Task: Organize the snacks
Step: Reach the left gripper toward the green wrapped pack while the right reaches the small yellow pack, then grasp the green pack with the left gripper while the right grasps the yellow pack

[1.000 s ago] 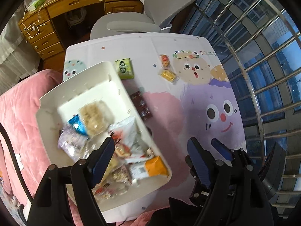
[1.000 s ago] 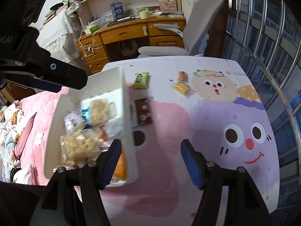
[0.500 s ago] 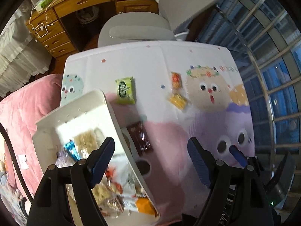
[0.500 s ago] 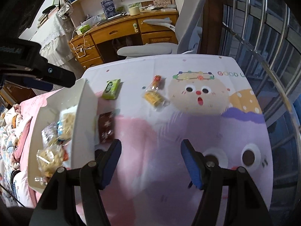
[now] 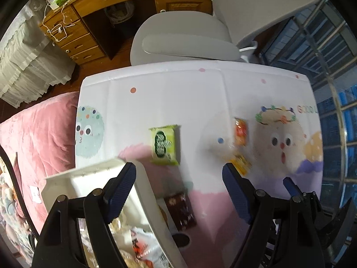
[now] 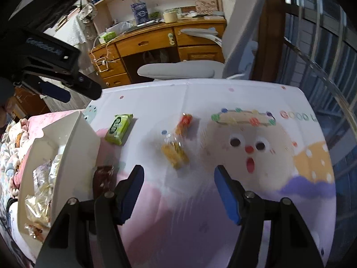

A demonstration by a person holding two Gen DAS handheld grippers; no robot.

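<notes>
Blue-padded jaws are being held spread and empty on the left gripper [image 5: 178, 186] and right gripper [image 6: 177, 184], above the green snack [image 6: 118, 128], yellow snack [image 6: 175, 154] and brown snack [image 5: 180, 210] lying beside the white bin [image 6: 73, 156].

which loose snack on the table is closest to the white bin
The dark brown packet, lying right beside the white bin wall. The green packet sits a bit further up the table, and the yellow and orange ones lie out toward the middle.
</notes>
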